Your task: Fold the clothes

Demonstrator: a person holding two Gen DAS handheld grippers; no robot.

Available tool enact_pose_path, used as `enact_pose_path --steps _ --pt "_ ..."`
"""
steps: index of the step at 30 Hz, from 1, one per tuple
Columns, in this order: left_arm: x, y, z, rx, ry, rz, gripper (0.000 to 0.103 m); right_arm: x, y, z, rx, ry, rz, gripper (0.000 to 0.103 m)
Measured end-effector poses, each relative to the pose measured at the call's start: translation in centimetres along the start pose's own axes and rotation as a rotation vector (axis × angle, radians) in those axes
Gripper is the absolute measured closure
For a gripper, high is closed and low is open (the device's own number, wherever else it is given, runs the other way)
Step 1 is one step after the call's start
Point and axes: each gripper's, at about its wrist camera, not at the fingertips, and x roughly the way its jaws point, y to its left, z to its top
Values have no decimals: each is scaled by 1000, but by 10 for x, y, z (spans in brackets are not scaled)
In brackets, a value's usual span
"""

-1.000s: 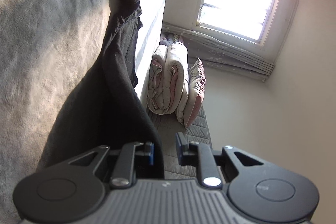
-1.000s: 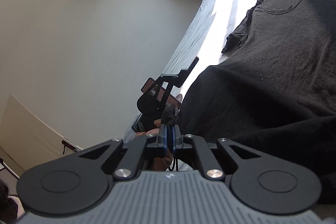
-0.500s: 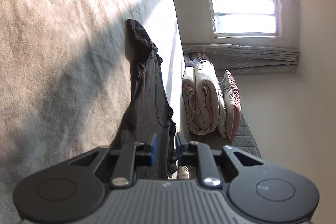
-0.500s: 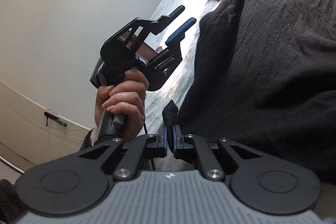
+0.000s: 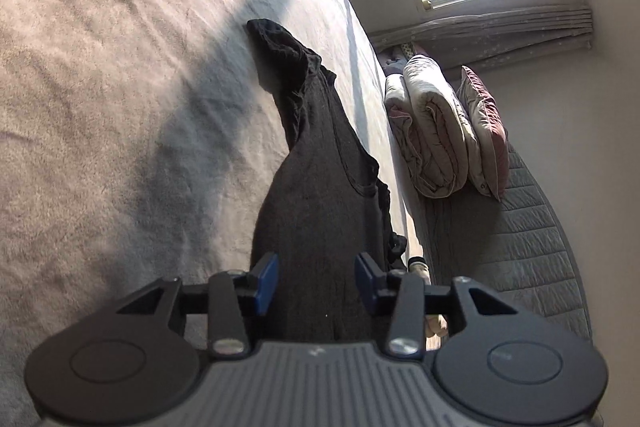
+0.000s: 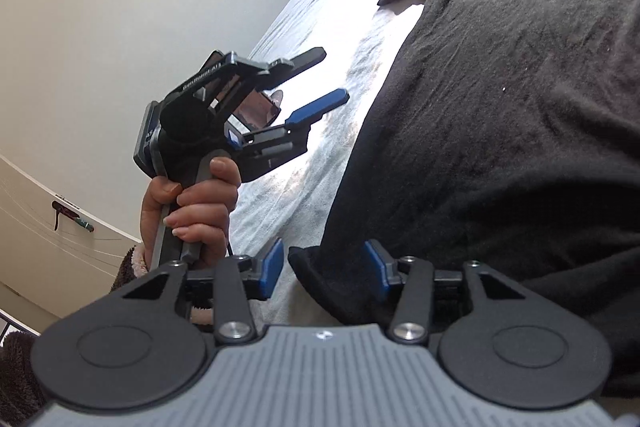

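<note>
Black cotton, a T-shirt point(image 6: 520, 107), lies spread on the bed point(image 5: 100, 107), filling the right half of the right wrist frame with its collar at the top right edge and one sleeve bunched at upper centre. In the left wrist frame the same garment runs up the middle from my left tool point(image 5: 316, 283), a sleeve crumpled at its far end.

My left tool stands wide, blue pads either side of the cloth, gripping nothing. My right tool point(image 6: 324, 269) also stands wide; the hem corner sits between its pads, loose. My left hand point(image 6: 192, 211) carries the other tool at centre left of the right wrist frame, held clear above the sheet.

Judgement: the shirt lies flat and single-layered as far as I can see, both tools off it. This fits either a garment just laid out for folding or a release between folds; I cannot settle which. A further fold would call for a fresh grip on an edge, both tools closing squarely on cloth without dragging the sheet.

A rolled quilt point(image 5: 432, 135) lies at centre right, clear of the work.
</note>
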Motion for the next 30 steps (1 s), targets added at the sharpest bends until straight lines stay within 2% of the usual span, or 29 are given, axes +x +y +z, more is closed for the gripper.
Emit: enact_pose_path --steps 11,15,18,21,22,23,24,27,30 --pt "4 -9 -42 226 257 100 56 -124 -42 0 53 -300 -225 49" --pt "6 -12 -50 238 291 106 57 -163 -58 -14 87 -382 -360 49" --pt "10 -13 -52 228 278 112 59 -180 -67 -27 110 -397 -436 49" --pt "13 -13 -52 229 249 135 78 -185 -70 -37 93 -372 -522 49" --pt "14 -13 -52 230 238 144 90 -185 -71 -39 83 -358 -545 49" --pt "15 -14 -52 230 224 151 97 -185 -72 -41 73 -343 -566 49" --pt "15 -14 -50 226 195 140 100 -184 -72 -42 67 -329 -578 49" --pt "7 -17 -41 207 79 110 101 -178 -73 -45 55 -289 -594 49" --pt "1 -19 -33 203 -24 122 100 -174 -71 -44 40 -276 -592 49"
